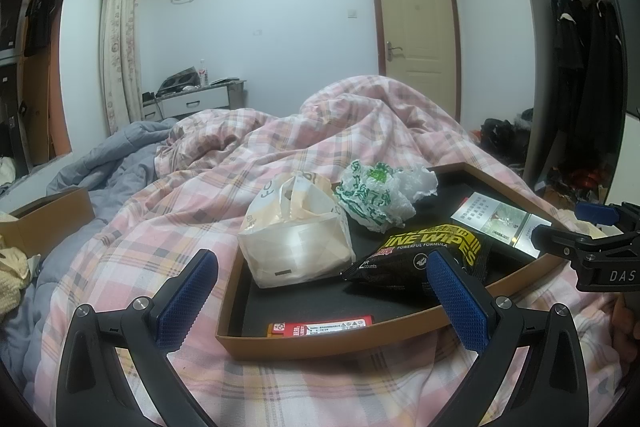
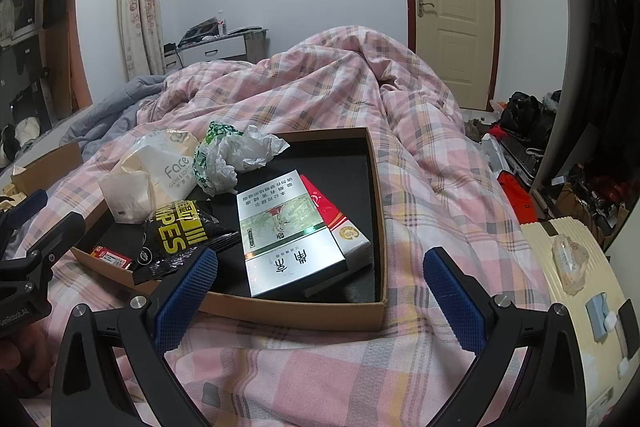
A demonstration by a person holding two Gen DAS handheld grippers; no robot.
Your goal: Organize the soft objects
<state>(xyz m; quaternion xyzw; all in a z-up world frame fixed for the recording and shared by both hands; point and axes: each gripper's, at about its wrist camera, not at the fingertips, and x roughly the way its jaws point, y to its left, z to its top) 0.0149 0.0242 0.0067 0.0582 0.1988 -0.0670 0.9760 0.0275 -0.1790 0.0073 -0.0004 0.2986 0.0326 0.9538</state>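
A shallow brown tray (image 1: 328, 341) (image 2: 280, 313) with a black floor lies on the pink plaid quilt. In it are a white tissue pack (image 1: 296, 239) (image 2: 148, 175), a crumpled green-and-white plastic bag (image 1: 376, 195) (image 2: 228, 159), a black-and-yellow wipes pack (image 1: 420, 259) (image 2: 176, 235), a silver carton (image 1: 496, 223) (image 2: 288, 223), a red-and-white carton (image 2: 340, 223) and a small red pack (image 1: 320, 327) (image 2: 112, 257). My left gripper (image 1: 324, 303) is open and empty at the tray's near edge. My right gripper (image 2: 320, 301) is open and empty at the tray's near right corner; it also shows in the left wrist view (image 1: 592, 227).
A brown box (image 1: 52, 219) with cream cloth stands on the grey blanket (image 1: 116, 163) at the left. A cream suitcase (image 2: 580, 291) stands at the right of the bed. Clothes hang by the door (image 1: 416, 27), with clutter on the floor.
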